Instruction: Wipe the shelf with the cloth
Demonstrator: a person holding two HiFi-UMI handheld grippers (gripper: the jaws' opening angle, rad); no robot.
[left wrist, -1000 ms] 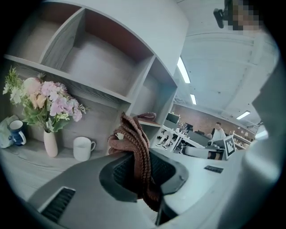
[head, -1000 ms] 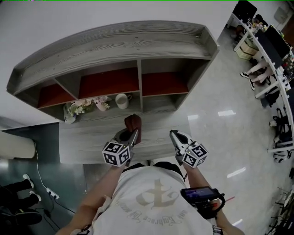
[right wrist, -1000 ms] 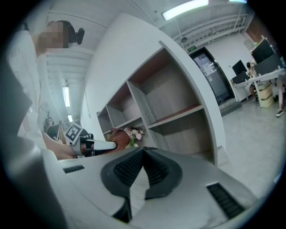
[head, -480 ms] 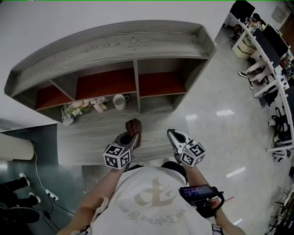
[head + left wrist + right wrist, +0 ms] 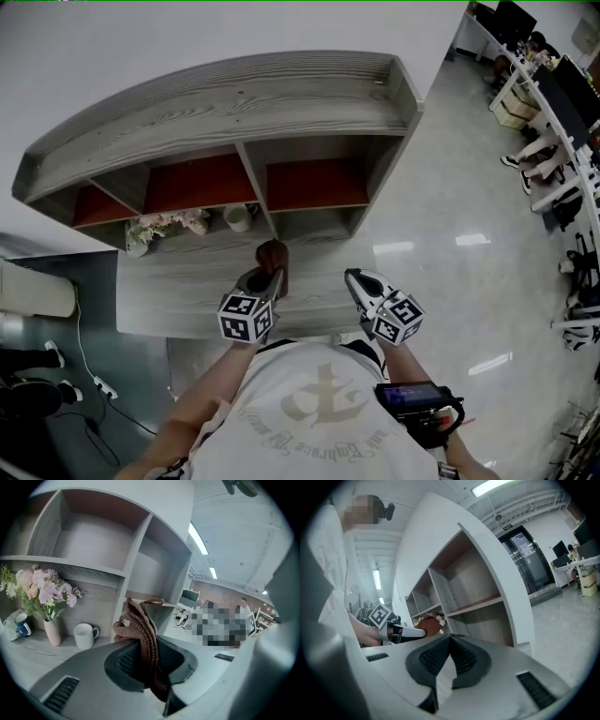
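While the left gripper (image 5: 274,274) clamps the cloth (image 5: 273,254) near a mug (image 5: 238,217) and flowers (image 5: 167,224), the right gripper (image 5: 352,277) sits closed, empty.

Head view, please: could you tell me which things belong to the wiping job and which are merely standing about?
Job in hand:
brown cloth, pinched in the left gripper
grey shelf

Standing about:
flower vase and white mug, both on the lower board
right gripper, shut and empty
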